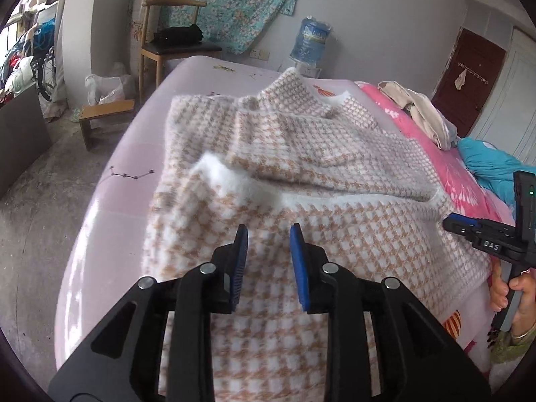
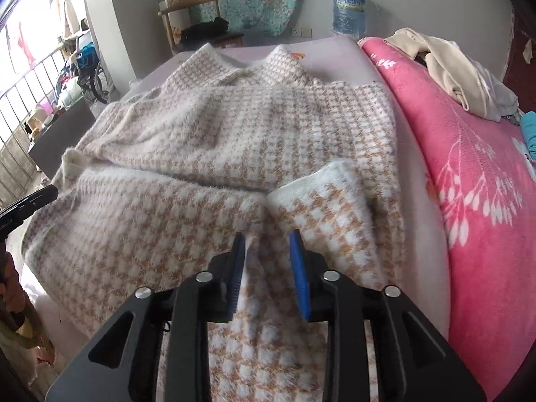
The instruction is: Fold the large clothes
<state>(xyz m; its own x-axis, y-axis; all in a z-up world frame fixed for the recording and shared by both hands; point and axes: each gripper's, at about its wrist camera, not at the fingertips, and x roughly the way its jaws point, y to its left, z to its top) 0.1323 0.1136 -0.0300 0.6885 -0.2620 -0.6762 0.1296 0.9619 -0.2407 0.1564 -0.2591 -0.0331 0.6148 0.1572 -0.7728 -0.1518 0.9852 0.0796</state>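
A large fuzzy sweater (image 1: 301,174) with a white and tan houndstooth pattern lies spread on the bed, one sleeve folded across its body; it also shows in the right wrist view (image 2: 207,140). My left gripper (image 1: 269,231) is open and empty, hovering just above the sweater's lower part. My right gripper (image 2: 267,236) is open over the sweater's hem, beside a folded-over sleeve cuff (image 2: 331,197); nothing is held between its pads. The right gripper's body shows at the right edge of the left wrist view (image 1: 485,234).
The bed has a pale pink sheet (image 1: 134,160) and a bright pink blanket (image 2: 469,167) at the right. Beige clothes (image 2: 445,67) are piled on the blanket. A wooden chair (image 1: 171,33), a small stool (image 1: 104,114) and a water bottle (image 1: 311,40) stand beyond the bed.
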